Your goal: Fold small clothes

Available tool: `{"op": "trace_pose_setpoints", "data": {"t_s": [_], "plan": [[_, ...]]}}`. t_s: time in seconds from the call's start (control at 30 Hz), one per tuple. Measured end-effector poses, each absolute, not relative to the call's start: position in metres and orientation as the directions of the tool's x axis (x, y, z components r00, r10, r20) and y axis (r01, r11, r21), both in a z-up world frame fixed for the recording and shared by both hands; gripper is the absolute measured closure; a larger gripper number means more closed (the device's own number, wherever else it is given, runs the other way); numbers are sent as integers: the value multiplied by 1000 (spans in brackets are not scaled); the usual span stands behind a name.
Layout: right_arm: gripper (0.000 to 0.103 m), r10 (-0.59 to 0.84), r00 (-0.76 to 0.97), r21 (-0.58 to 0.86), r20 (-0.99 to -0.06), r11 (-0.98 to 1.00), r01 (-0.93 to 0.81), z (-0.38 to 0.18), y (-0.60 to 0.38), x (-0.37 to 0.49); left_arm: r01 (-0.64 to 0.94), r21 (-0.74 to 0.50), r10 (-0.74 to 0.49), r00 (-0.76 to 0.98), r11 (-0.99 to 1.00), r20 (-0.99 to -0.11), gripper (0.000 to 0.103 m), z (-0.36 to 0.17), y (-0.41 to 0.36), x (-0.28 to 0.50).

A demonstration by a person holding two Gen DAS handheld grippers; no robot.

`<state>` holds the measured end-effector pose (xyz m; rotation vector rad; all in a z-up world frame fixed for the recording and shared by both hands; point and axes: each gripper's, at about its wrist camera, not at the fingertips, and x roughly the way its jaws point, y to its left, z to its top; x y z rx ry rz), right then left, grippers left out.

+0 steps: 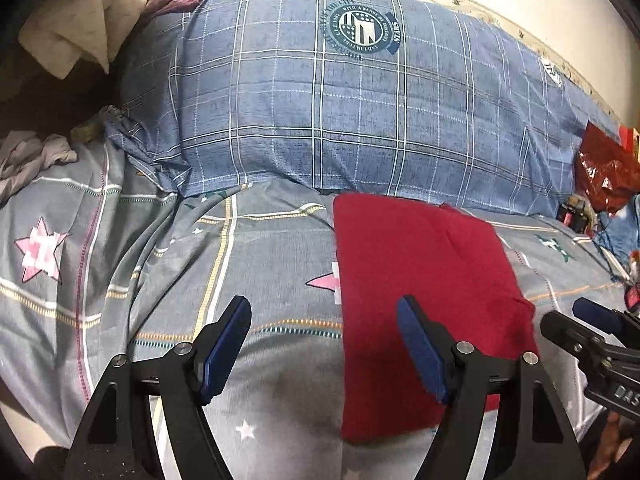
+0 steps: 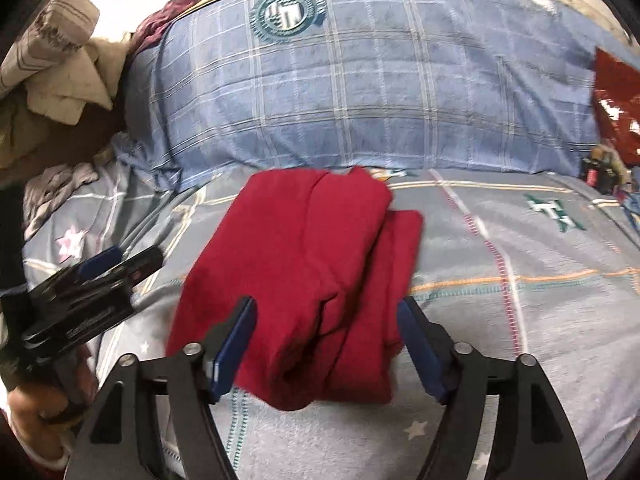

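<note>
A folded dark red garment (image 1: 420, 280) (image 2: 312, 260) lies on the grey star-print bed sheet (image 1: 260, 260) (image 2: 520, 320). In the left wrist view my left gripper (image 1: 322, 308) stands open over the garment's left edge; only its right finger overlaps the red cloth. My right gripper (image 2: 326, 306) is open too, hovering over the near end of the garment, which shows between its fingers without being pinched. Each gripper also appears in the other's view: the right gripper (image 1: 572, 318) at the right edge, the left gripper (image 2: 136, 256) at the left, held by a hand (image 2: 36, 400).
A bulky blue plaid quilt (image 1: 320, 120) (image 2: 360, 100) rises just behind the garment. Crumpled grey clothes (image 1: 32, 156) (image 2: 56, 188) and beige cloth (image 1: 80, 28) pile up at the left. A red plastic bag (image 1: 604, 168) (image 2: 616, 100) and small clutter sit at the right.
</note>
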<state>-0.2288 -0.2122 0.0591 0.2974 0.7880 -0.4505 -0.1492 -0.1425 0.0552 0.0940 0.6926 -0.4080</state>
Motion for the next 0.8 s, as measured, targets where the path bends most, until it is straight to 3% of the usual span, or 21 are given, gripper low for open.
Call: {"op": "trace_pose_setpoints", "data": {"t_s": [0.23,0.8], "plan": [[21,-319,620,55,-717,860,507,65,-208,-233,397,-31,-329,713,917,-618,28,71,-133,-167],[19,-294,636,85,-713,865,494,72,-195,-238,408,-16,-335,726,913,-600,28,84,-121,-183]]}}
